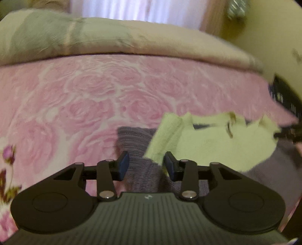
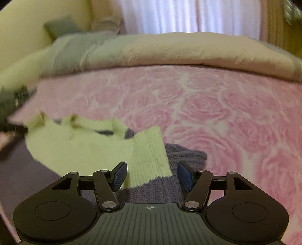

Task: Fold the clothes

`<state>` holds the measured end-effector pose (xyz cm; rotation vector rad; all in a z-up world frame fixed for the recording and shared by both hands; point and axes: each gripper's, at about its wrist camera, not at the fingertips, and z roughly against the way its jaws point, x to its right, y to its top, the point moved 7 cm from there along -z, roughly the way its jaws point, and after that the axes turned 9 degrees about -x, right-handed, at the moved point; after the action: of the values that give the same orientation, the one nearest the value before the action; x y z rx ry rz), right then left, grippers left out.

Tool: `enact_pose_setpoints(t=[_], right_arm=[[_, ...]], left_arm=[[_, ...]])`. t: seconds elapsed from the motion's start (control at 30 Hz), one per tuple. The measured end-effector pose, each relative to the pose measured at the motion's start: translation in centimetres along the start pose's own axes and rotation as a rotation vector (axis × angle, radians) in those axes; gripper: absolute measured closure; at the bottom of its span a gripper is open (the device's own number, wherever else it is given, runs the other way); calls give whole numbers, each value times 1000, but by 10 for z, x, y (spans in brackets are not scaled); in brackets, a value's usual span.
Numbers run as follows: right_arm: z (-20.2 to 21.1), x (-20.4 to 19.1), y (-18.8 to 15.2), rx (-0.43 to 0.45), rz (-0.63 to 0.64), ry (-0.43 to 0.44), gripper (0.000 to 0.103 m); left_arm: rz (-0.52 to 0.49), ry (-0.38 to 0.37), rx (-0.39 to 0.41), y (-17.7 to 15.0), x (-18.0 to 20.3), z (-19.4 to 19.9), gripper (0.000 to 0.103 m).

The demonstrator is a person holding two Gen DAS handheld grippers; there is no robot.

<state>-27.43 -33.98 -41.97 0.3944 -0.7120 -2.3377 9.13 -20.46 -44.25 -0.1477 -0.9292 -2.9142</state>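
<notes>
Both wrist views look down close over the pink bedspread (image 1: 94,90); both share the sweater (image 2: 79,148).

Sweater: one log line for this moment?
sweater: purple/yellow, on pink bedspread | left gripper: open, over sleeve | right gripper: open, straddling sleeve

sweater (image 2: 90,148): from my right cam it's pale yellow-green up top and greyish purple lower down, ribbed knit, colour changes in one straight band
cuff (image 2: 151,150): same pale yellow-green rib, purple where it runs out near me
bedspread (image 1: 105,94): pink with big embossed roses and whitish lines between the blooms
far blanket (image 1: 141,39): beige on the right, muted sage green on the left, fuzzy
curtain (image 2: 188,15): white, a bit pinkish, way at the back
pads (image 2: 186,176): blue on my black fingers
</notes>
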Motion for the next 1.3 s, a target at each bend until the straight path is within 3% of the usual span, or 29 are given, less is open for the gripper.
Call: enact_pose_setpoints(t=[0.03, 0.07, 0.23, 0.3, 0.4, 0.6, 0.73, 0.87, 1.0, 1.13, 1.17, 1.2, 1.27, 1.3], right_arm=[[-3, -2, -1, -8, 19, -3, 85], [-4, -4, -2, -4, 24, 4, 90], [21, 18, 3, 128, -104, 66, 93], [18, 31, 3, 121, -188, 96, 93], [3, 33, 3, 80, -167, 44, 93], [8, 35, 27, 167, -153, 5, 93], [-11, 35, 39, 127, -136, -36, 93], [-19, 39, 44, 132, -158, -43, 93], [-44, 41, 34, 32, -164, -75, 93], [-51, 37, 29, -7, -157, -101, 92], [-48, 37, 31, -6, -161, -109, 88], [-42, 38, 32, 8, -171, -125, 59], [-31, 39, 36, 37, -191, -158, 26], [-24, 39, 38, 56, -197, -168, 27]], left_arm=[[-24, 8, 3, 0, 3, -2, 92], [-19, 2, 15, 0, 3, 0, 94], [244, -193, 153, 2, -26, 22, 95], [324, -212, 135, 1, -36, 13, 95], [279, -143, 107, 6, -30, 1, 95], [301, -120, 187, 27, -35, 8, 94], [317, -92, 149, 33, -37, -9, 95], [350, -89, 175, 34, -41, -12, 94], [324, -41, 76, 28, -39, -38, 93], [352, -40, 55, 30, -41, -39, 88], [360, -46, 57, 31, -41, -36, 88], [373, -51, 66, 32, -41, -30, 87], [411, -47, 113, 36, -43, -15, 77], [434, -53, 146, 39, -43, -7, 77]])
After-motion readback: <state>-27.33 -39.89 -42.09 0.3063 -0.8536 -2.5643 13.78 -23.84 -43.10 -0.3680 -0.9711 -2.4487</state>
